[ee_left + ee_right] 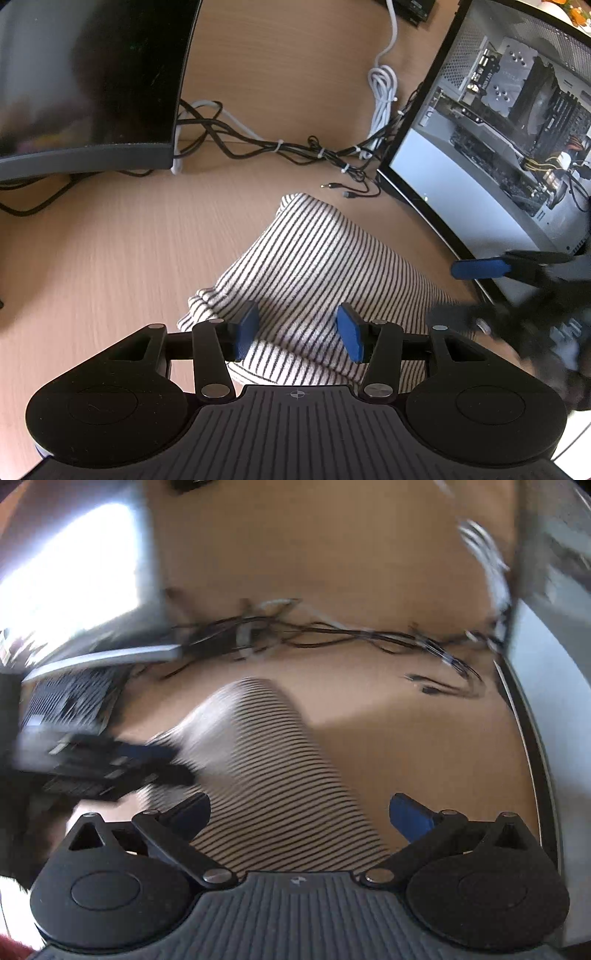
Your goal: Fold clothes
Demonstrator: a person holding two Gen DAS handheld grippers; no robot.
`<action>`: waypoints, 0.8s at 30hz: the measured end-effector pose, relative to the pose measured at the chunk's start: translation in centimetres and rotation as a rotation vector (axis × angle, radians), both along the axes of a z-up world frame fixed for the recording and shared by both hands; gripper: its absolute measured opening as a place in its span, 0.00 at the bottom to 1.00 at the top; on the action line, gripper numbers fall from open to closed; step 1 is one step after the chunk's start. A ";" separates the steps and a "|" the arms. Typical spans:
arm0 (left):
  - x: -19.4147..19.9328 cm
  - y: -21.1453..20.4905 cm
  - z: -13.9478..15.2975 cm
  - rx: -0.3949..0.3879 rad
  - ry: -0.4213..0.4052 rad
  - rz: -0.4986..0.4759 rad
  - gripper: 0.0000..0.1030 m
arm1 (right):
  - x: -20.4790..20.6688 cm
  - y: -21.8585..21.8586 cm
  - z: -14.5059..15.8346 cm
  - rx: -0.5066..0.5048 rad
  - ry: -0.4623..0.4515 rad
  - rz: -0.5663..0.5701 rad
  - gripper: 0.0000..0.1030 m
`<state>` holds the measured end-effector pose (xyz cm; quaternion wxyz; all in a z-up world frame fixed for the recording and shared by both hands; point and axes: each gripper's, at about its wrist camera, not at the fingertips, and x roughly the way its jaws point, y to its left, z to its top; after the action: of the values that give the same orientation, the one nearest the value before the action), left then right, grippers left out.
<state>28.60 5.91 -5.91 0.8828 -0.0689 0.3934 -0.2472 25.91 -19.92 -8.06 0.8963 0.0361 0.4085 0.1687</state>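
Left wrist view: the left gripper (pixel 297 328) with blue pads has its jaws partly open over a white knit garment with thin black stripes (pixel 314 258); cloth bulges up between the pads, but whether they pinch it, cannot tell. The garment lies bunched in a long strip on the light wood-grain bench (pixel 103 251), running from the gripper up toward the centre of the bench. The right gripper (pixel 480 268) shows at the right edge, blurred, one blue pad visible, near the garment's right side and in front of a white open-sided computer case (pixel 498 122). A dark curved monitor (pixel 85 85) stands upper left, a tangle of black cables (pixel 295 149) runs across the bench between monitor and case, and a coiled white cable (pixel 382 92) lies above it. Right wrist view, heavily motion-blurred: the right gripper (pixel 299 812) has jaws spread wide, nothing clamped, blue pads apart with the striped garment (pixel 266 760) lying below and between them, not gripped. The left gripper (pixel 122 760) is a dark blur at left, on the garment's left edge. Cables (pixel 332 635) smear across the bench (pixel 406 746) behind; bright monitor (pixel 74 602) upper left, case (pixel 554 683) at right.
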 end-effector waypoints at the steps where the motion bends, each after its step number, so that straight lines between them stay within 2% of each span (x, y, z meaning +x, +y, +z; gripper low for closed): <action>1: 0.0 0.1 0.0 -0.005 0.003 -0.002 0.51 | 0.7 -0.3 -0.9 0.047 0.036 -0.019 1.00; 5: 0.4 0.9 -0.3 -0.049 0.024 -0.010 0.52 | 2.5 -1.0 -3.9 0.218 0.154 -0.078 0.97; 7: 0.7 1.5 -0.5 -0.071 0.041 -0.007 0.54 | 1.2 -0.2 -2.7 0.218 0.128 -0.061 0.91; 11: 1.4 2.2 -0.7 -0.085 0.050 -0.004 0.63 | -2.2 0.3 0.6 0.306 0.051 0.046 0.90; 12: 1.6 2.4 -0.8 -0.094 0.052 -0.006 0.63 | -2.6 0.8 0.5 0.274 0.055 0.054 0.89; 14: 1.9 2.5 -0.8 -0.116 0.064 -0.013 0.63 | -3.0 2.2 -1.3 0.108 0.081 0.040 0.85; 16: 2.0 2.1 -0.7 -0.117 0.069 -0.023 0.63 | -3.3 3.5 -3.7 -0.049 0.103 0.016 0.86; 17: 2.0 2.0 -0.6 -0.111 0.067 -0.027 0.64 | -3.8 3.8 -4.1 -0.054 0.073 0.006 0.87; 20: 1.9 1.6 -0.6 -0.093 0.059 -0.041 0.68 | -4.2 4.3 -3.9 -0.062 0.060 -0.029 0.88; 24: 1.8 1.2 -0.6 -0.084 0.046 -0.053 0.73 | -4.8 4.4 -4.0 -0.072 0.053 -0.085 0.96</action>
<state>30.36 7.13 -6.54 0.8629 -0.1009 0.4048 -0.2852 21.06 -15.49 -12.08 0.8922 0.0257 0.4361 0.1148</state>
